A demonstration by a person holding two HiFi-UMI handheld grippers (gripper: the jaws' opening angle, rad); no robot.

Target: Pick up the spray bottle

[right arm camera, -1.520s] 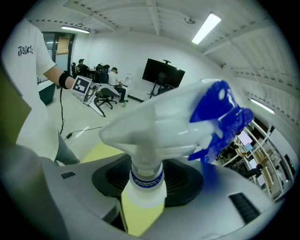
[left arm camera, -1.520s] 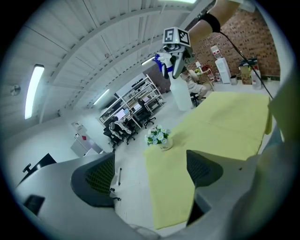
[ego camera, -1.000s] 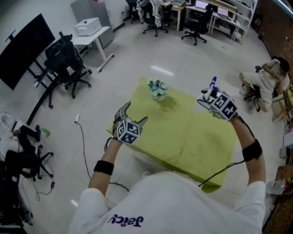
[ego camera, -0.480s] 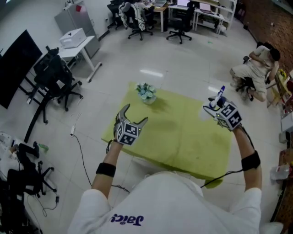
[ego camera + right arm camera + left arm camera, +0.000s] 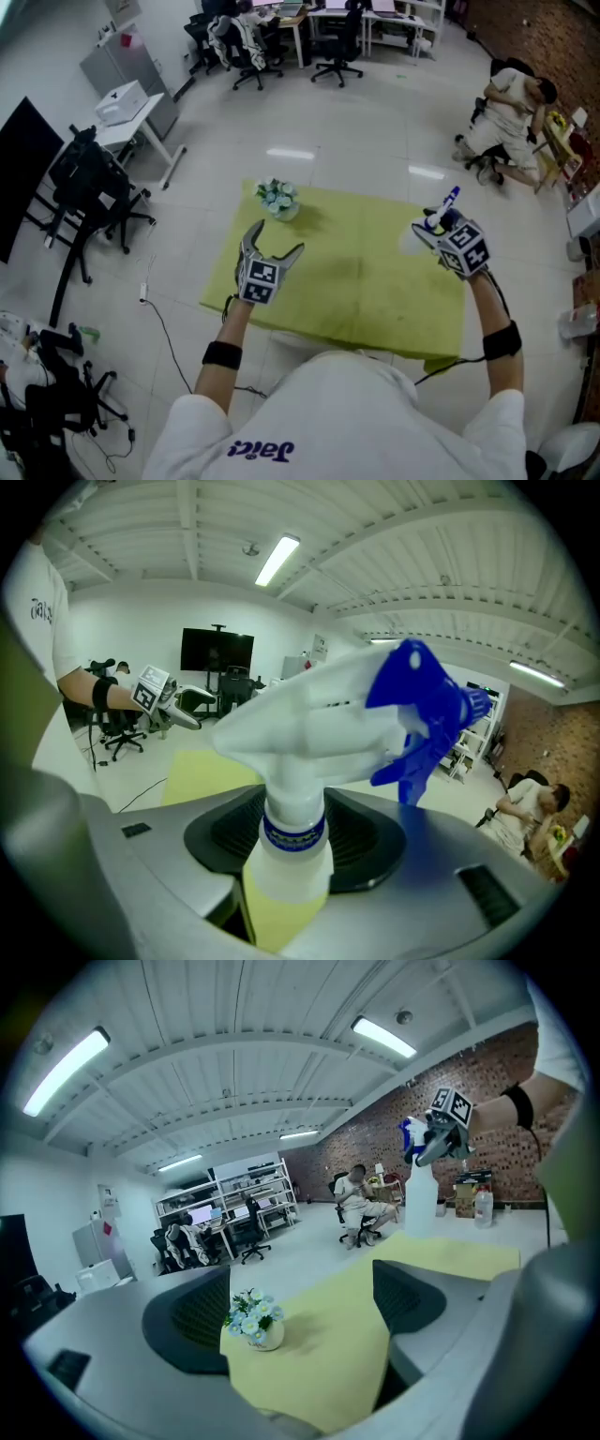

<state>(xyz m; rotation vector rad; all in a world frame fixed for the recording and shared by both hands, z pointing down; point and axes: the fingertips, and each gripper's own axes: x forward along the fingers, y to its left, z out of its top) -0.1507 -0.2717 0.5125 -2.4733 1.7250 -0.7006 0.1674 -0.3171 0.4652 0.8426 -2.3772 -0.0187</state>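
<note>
The spray bottle [image 5: 292,761] is white with a blue trigger and a blue band on its neck. My right gripper [image 5: 295,841] is shut on that neck and holds the bottle in the air. In the head view the spray bottle [image 5: 441,212] and right gripper [image 5: 434,225] hang above the right edge of the yellow-green table [image 5: 375,281]. My left gripper [image 5: 278,237] hovers over the table's left part, open and holding nothing. In the left gripper view, its dark pads [image 5: 190,1321] stand wide apart and the spray bottle [image 5: 413,1138] shows far off at the upper right.
A small vase of blue and white flowers [image 5: 277,200] stands at the table's far left corner, just beyond my left gripper. Office chairs [image 5: 89,192] and a cable [image 5: 169,323] lie on the floor to the left. A person [image 5: 506,112] sits at the back right.
My right gripper has carried the bottle toward the table's right edge and rolled, a little lower. My left gripper has come nearer the flower vase. The head view has shifted.
</note>
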